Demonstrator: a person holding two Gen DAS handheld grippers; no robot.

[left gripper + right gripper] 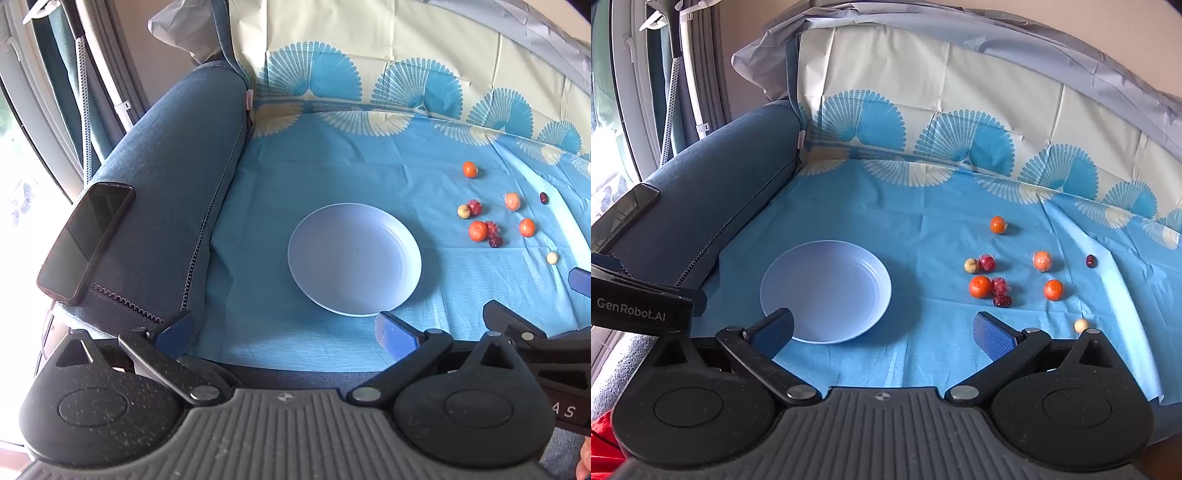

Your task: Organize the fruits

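1. Both claws, left gripper (284, 334) and right gripper (882, 330), I read as spread wide, gripping and touching nothing.
2. Beyond them, the plate (783, 291) sits bare on the blue cloth (923, 229).
3. Farthest, the fruits (980, 286) lie scattered right of the plate.

I see a blue sofa (713, 192) draped in a light-blue cloth (923, 229) with fan patterns, running up the backrest. Daylight pours through a window (14, 166) at left, beside dark curtains (70, 55); a beige wall (746, 29) behind
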